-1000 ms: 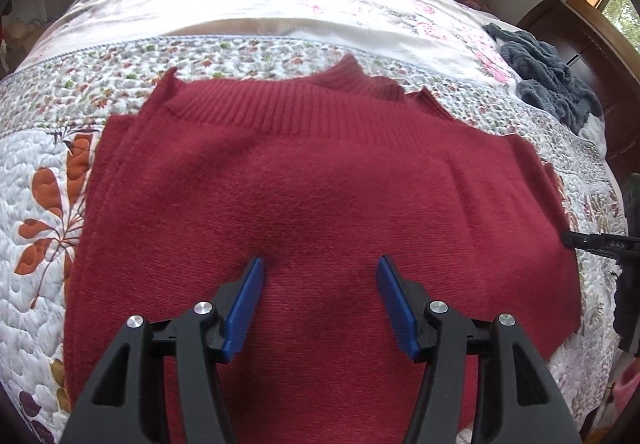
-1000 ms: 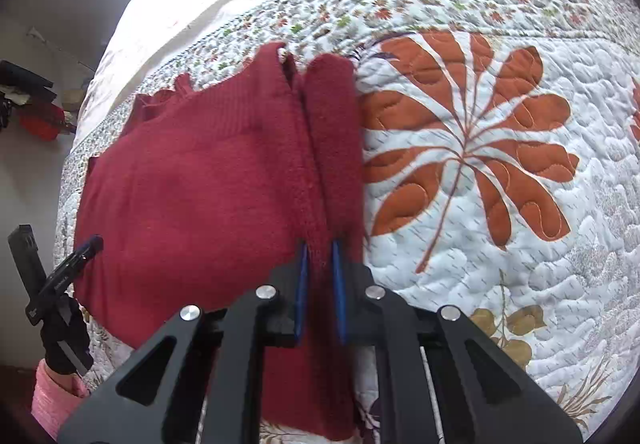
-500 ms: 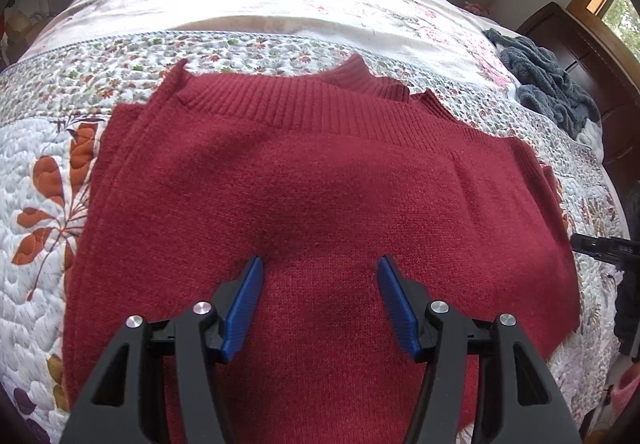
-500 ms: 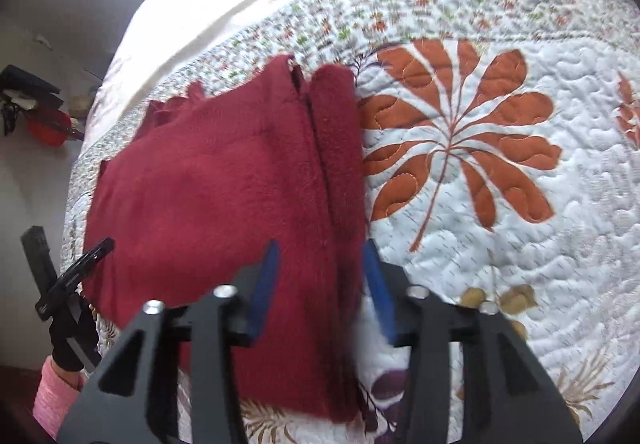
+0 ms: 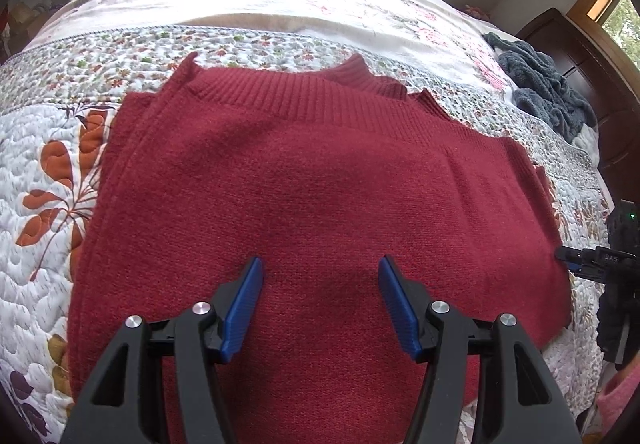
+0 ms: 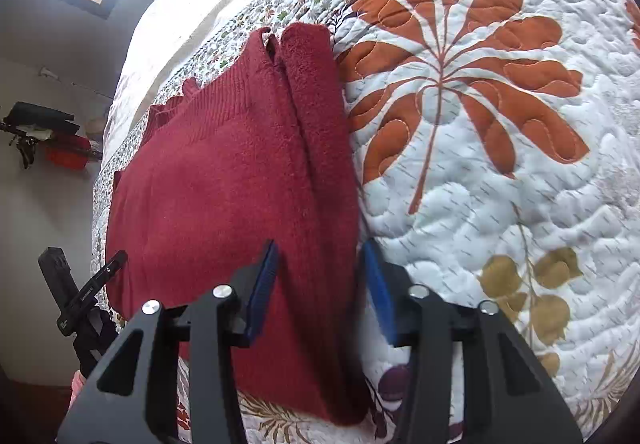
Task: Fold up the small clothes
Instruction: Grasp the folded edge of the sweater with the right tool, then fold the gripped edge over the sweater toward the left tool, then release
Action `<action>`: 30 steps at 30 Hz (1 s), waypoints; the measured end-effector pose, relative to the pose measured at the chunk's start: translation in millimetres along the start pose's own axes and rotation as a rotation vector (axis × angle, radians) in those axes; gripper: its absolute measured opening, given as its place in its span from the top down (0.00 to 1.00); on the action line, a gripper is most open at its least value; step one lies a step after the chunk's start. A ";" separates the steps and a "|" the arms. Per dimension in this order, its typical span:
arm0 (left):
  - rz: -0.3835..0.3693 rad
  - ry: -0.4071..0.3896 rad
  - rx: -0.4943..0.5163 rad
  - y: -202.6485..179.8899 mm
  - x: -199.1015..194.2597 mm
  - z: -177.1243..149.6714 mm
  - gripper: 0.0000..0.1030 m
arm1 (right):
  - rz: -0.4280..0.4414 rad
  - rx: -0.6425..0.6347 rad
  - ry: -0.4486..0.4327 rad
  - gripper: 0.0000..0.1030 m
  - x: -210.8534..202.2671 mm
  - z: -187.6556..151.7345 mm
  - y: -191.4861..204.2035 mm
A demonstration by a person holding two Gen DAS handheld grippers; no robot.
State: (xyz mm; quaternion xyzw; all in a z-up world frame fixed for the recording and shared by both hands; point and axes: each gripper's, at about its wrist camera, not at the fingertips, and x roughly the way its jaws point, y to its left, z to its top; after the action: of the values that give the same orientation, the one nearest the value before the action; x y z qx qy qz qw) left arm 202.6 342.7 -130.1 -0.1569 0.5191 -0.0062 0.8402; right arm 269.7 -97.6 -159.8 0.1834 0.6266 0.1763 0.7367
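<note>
A dark red knitted sweater [image 5: 320, 183] lies flat on the quilted bed, its ribbed band at the far side and its sides folded in. My left gripper [image 5: 320, 298] hovers open over the sweater's near middle, with nothing between the blue pads. In the right wrist view the same sweater [image 6: 224, 195] shows a folded strip along its right edge. My right gripper [image 6: 322, 284] is open astride that folded edge, holding nothing. The right gripper's tip [image 5: 576, 256] shows at the sweater's right side in the left wrist view, and the left gripper [image 6: 92, 288] shows at the lower left of the right wrist view.
The bed carries a white quilt [image 6: 500, 183] with orange leaf prints. A grey-blue fuzzy garment [image 5: 544, 87] lies at the far right near a dark wooden headboard [image 5: 592, 83]. A pink sleeve [image 5: 618, 408] shows at the lower right. A shelf with dark items [image 6: 44, 131] hangs on the wall.
My right gripper has let go of the sweater's folded edge and opened wide. The left gripper has stayed open, shifting only slightly over the sweater.
</note>
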 end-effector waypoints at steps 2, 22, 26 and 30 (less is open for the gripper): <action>0.000 0.002 0.002 0.6 1.7 0.3 0.41 | 0.008 0.014 0.008 0.64 8.1 1.5 -0.1; -0.052 -0.021 -0.049 17.2 -17.5 1.3 0.38 | 0.054 -0.091 -0.025 0.86 -24.3 5.4 84.8; -0.049 -0.029 -0.056 22.9 -23.2 1.8 0.38 | 0.015 -0.184 -0.006 0.86 -17.9 4.5 131.4; -0.054 -0.036 -0.068 28.9 -28.4 1.4 0.38 | -0.035 -0.268 0.018 0.86 -2.0 1.2 168.7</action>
State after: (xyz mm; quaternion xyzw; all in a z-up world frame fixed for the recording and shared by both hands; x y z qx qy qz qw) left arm 186.3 375.5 -112.6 -0.1992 0.4992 -0.0084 0.8432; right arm 265.5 48.3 -75.1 0.0706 0.6073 0.2471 0.7518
